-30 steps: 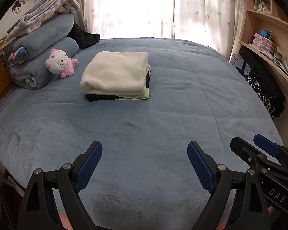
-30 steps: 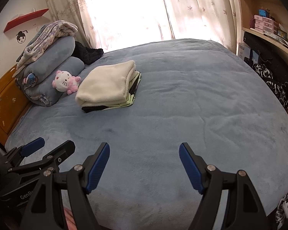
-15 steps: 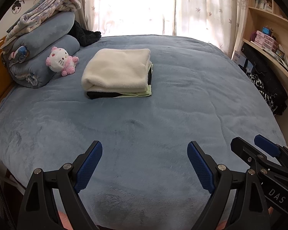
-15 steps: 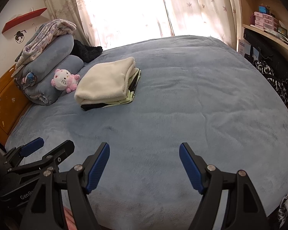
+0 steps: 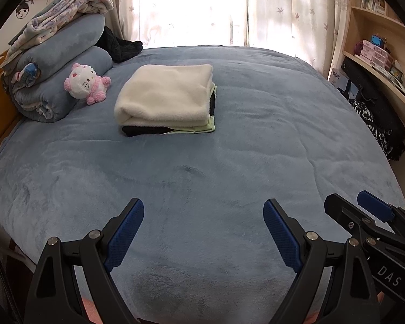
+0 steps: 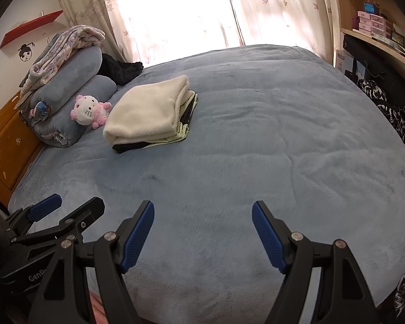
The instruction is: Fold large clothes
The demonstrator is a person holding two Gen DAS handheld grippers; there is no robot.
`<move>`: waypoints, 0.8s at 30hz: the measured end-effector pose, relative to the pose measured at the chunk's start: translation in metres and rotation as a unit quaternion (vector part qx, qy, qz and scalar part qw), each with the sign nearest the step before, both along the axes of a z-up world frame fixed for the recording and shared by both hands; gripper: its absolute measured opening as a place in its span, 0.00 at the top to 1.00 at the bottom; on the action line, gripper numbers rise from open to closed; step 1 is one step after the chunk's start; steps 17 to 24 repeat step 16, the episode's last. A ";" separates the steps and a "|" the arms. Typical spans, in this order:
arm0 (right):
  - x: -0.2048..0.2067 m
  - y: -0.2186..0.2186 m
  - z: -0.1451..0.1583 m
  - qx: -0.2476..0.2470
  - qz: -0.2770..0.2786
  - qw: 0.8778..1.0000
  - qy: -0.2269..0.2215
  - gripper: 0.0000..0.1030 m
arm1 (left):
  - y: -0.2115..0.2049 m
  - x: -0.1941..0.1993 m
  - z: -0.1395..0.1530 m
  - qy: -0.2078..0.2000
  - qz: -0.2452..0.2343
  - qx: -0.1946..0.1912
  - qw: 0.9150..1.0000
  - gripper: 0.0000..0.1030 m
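Since nothing unfolded is being seen on the bed (image 5: 256,140), the folding is being judged as largely done: clothes are being kept in a neat stack (image 5: 167,100), a cream piece lying on top of a black and a pale green one. No further garment is being shown. Near the bed's front edge, well apart from the stack, the left gripper (image 5: 203,236) and right gripper (image 6: 202,236) are being held wide apart, with nothing between their jaws.
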State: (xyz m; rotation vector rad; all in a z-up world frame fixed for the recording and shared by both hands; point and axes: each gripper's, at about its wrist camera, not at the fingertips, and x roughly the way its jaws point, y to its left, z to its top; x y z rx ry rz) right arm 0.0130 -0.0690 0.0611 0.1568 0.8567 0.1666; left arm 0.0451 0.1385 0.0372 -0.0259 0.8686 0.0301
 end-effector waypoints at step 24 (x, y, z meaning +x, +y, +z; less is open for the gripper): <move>0.005 0.000 -0.013 0.005 0.000 1.000 0.013 0.27 | 0.005 0.008 -0.009 0.012 -0.001 0.001 1.000 0.14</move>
